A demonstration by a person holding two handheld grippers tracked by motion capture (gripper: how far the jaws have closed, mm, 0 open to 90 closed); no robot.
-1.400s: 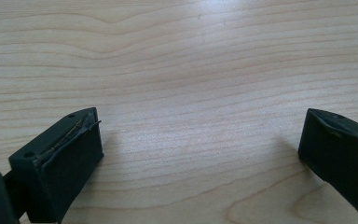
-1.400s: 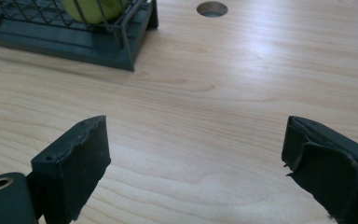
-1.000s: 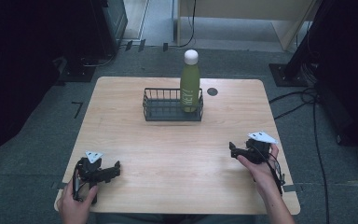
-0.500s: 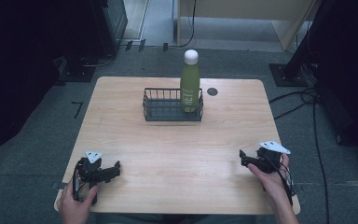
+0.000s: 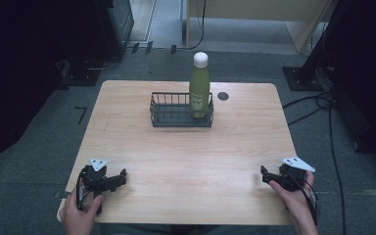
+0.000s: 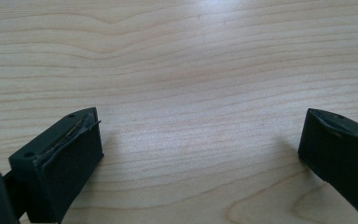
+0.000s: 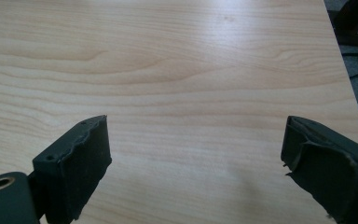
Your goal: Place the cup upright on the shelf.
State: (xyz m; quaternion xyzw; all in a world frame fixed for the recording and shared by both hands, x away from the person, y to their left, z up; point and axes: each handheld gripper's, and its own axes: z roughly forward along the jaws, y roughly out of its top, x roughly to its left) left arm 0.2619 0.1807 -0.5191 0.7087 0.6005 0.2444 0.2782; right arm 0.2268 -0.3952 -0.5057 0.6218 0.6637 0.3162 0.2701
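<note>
A green bottle [image 5: 199, 90] with a white cap stands upright in the right end of a black wire basket [image 5: 171, 120] at the back middle of the wooden table [image 5: 186, 152]. My left gripper [image 5: 121, 178] rests near the front left corner, pointing right. Its jaws stand wide apart over bare wood [image 6: 200, 140], with nothing between them. My right gripper [image 5: 265, 175] sits low near the front right corner, pointing left. It is open too, with only the tabletop [image 7: 196, 149] between its jaws. Both grippers are far from the basket.
A small dark round grommet [image 5: 223, 96] is set in the table just right of the basket. The table's right edge [image 7: 349, 84] runs close to my right gripper, with grey floor and cables [image 5: 323, 105] beyond it.
My right gripper has drifted right and toward the front edge, sinking a little closer to the table. The left gripper, bottle and basket have kept still.
</note>
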